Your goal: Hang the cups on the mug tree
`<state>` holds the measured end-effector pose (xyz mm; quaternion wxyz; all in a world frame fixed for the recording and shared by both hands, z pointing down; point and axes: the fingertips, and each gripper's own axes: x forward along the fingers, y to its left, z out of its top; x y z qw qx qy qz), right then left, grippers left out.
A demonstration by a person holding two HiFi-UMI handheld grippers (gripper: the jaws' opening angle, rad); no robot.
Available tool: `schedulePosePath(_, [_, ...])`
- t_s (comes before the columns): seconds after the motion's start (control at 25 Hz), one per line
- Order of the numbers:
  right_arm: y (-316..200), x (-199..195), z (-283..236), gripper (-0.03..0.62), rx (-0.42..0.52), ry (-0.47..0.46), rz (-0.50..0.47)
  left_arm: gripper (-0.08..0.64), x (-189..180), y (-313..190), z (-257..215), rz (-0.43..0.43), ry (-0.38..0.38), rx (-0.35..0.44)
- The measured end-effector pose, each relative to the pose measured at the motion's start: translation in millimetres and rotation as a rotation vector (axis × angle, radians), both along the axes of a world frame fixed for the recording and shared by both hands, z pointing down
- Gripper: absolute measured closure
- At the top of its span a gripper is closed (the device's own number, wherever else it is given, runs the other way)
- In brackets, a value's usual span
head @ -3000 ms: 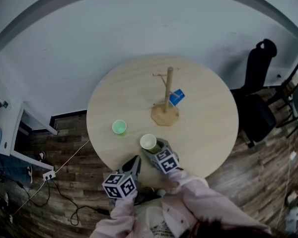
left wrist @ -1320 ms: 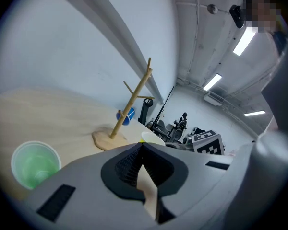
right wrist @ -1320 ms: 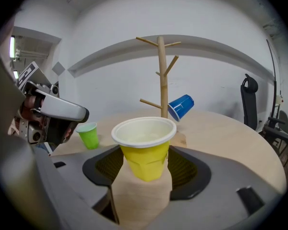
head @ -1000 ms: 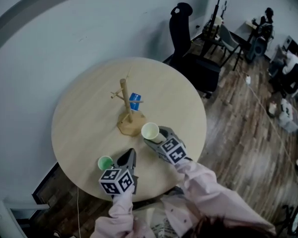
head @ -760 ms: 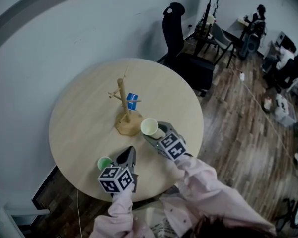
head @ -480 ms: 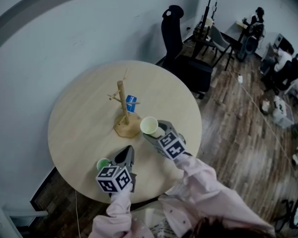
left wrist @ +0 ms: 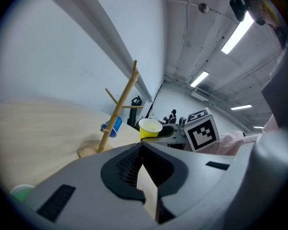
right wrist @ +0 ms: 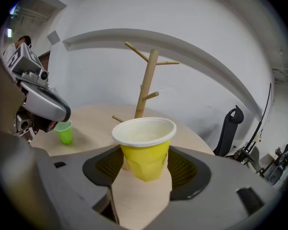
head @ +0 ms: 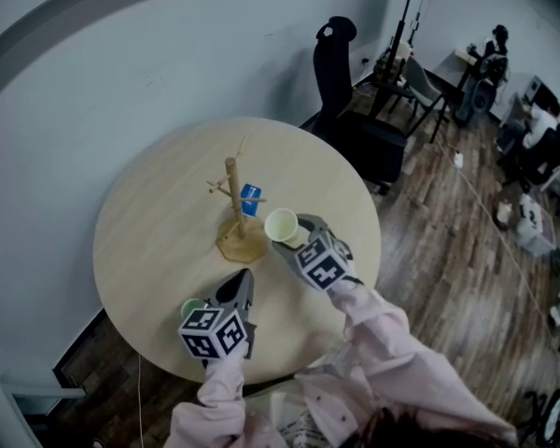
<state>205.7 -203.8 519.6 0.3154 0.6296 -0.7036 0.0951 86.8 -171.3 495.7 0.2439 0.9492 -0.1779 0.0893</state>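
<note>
**Three bright cups on pale wood**

The yellow cup (right wrist: 144, 156) has a whitish rim. The green cup (right wrist: 64, 131) is at 7 o'clock on the light-wood table (head: 149, 222). The blue cup (head: 250, 199) is at 3 o'clock of the tan mug tree (head: 231, 199). The grey left gripper (left wrist: 143, 145) and right gripper (right wrist: 144, 169) bear black-and-white marker cubes. The sleeves (head: 383, 343) are pink.

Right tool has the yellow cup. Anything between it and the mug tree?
Partly. The blue cup hangs low on the side of the mug tree nearest the yellow cup in the right tool. The upper pegs look free.
</note>
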Motion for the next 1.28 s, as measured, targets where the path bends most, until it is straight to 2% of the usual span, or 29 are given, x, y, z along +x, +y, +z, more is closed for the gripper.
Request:
schedulePosePath(0.44, [-10,10,-14,0.318,0.003,0.04,-0.046,0.558,13,-3,-11,-0.033,-0.003,0.043])
schedulePosePath(0.88, [-20,19,-20,0.318,-0.043,0.133,-0.079,0.558,27,-5,-22,-0.024,0.012,0.075])
schedulePosePath(1.28, [-29,19,-25,0.318,-0.099,0.25,-0.038,0.558,19,-10,-19,0.062,0.011,0.044])
